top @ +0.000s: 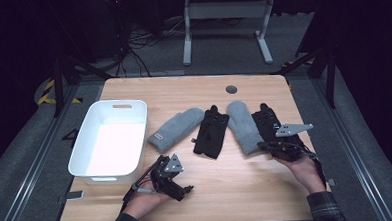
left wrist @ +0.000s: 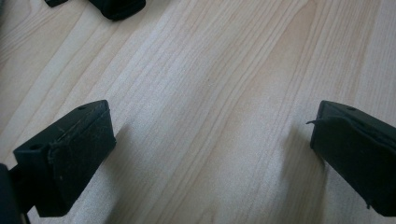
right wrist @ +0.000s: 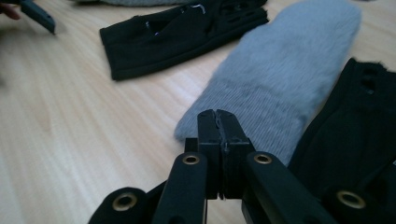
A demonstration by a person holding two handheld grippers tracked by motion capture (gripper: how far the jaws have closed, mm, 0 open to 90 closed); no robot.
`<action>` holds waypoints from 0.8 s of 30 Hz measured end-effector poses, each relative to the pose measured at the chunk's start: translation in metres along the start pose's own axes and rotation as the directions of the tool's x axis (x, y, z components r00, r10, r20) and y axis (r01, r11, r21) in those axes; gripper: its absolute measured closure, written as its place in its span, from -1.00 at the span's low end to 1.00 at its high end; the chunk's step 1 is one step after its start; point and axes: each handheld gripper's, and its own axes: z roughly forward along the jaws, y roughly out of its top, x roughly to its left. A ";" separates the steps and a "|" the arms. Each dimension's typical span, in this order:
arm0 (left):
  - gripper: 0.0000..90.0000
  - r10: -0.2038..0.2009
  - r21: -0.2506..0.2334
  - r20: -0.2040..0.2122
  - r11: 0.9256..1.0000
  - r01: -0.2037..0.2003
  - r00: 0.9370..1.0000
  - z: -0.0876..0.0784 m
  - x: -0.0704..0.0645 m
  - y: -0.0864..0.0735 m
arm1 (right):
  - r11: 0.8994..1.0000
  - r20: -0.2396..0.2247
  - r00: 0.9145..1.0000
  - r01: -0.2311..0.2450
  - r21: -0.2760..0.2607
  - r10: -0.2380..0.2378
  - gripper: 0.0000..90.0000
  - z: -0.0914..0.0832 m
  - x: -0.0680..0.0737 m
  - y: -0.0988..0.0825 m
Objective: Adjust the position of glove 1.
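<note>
Four gloves lie in a row across the middle of the wooden table (top: 232,181): a grey mitten (top: 177,127), a black glove (top: 211,132), a second grey mitten (top: 242,124) and a second black glove (top: 268,121). My right gripper (top: 261,145) is shut and holds nothing. Its tip (right wrist: 218,122) hovers just short of the cuff of the second grey mitten (right wrist: 285,70), and the second black glove (right wrist: 355,140) lies beside it. My left gripper (top: 181,185) rests near the front left, open (left wrist: 210,135) over bare wood.
A white plastic bin (top: 143,135) stands at the table's left, beside the first grey mitten. A round grommet (top: 231,89) sits near the far edge. Bare wood runs along the front between my two hands. Beyond the table are a desk frame and cables.
</note>
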 end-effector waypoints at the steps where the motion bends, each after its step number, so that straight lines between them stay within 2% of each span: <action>1: -1.00 0.000 0.001 -0.001 1.000 0.000 1.000 0.000 0.000 0.000 | 1.000 -0.001 1.000 -0.003 -0.001 0.003 1.00 0.002 -0.002 0.002; 2: -1.00 -0.002 0.001 -0.001 1.000 0.002 1.000 0.000 0.000 0.000 | 1.000 -0.006 1.000 -0.009 -0.006 0.009 1.00 0.004 -0.004 0.004; 7: -0.99 -0.006 0.001 -0.002 1.000 0.006 1.000 0.000 -0.001 0.000 | 0.999 -0.015 1.000 -0.004 0.033 0.004 1.00 0.017 -0.012 0.007; 8: -1.00 -0.002 0.001 0.000 1.000 0.002 1.000 0.000 0.000 0.000 | 0.999 -0.023 1.000 -0.014 0.048 0.015 1.00 0.021 -0.015 0.007; 13: -1.00 -0.003 0.007 0.000 1.000 0.003 1.000 0.000 0.000 0.000 | 0.998 -0.020 0.999 -0.026 0.050 0.027 1.00 0.025 -0.021 0.008; 15: -1.00 0.003 0.002 0.000 1.000 -0.003 1.000 0.000 0.001 0.000 | 0.997 -0.018 0.999 -0.031 0.070 0.032 1.00 0.030 -0.025 0.008; 24: -1.00 0.007 -0.001 -0.004 1.000 -0.007 1.000 0.000 0.001 0.001 | 0.995 -0.021 0.999 -0.030 0.099 0.032 1.00 0.037 -0.026 0.007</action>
